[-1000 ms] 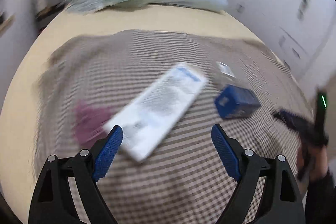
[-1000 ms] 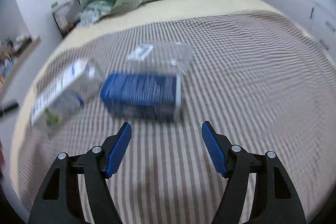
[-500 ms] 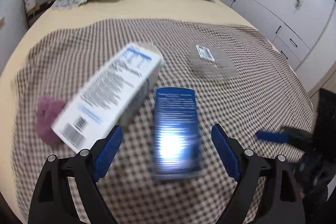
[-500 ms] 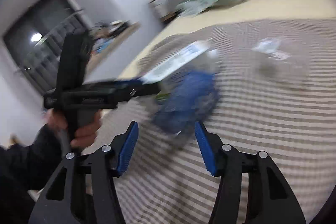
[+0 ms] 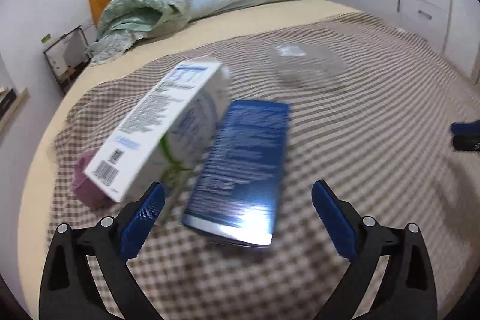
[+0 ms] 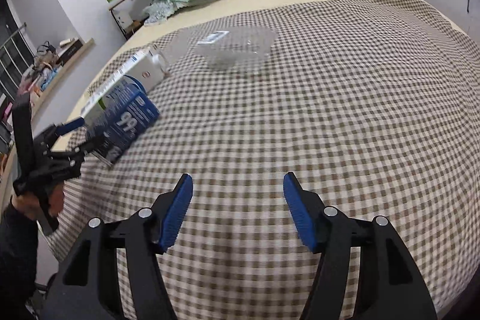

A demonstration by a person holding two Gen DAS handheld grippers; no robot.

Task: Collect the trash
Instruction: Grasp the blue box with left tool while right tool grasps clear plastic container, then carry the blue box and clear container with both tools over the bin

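Trash lies on the checked blanket (image 6: 345, 110): we see the blue box (image 5: 243, 170) between the spread pads of our left gripper (image 5: 238, 212), untouched. Only that view shows the purple wad (image 5: 85, 188), half hidden behind the white carton (image 5: 156, 128). Our right gripper (image 6: 238, 210) hangs released, empty. The clear container (image 6: 237, 45) is blurred.

Bare checked blanket (image 6: 345, 98) lies right of the blue box (image 5: 243, 167); the white carton (image 5: 156, 128) crowds its left side.
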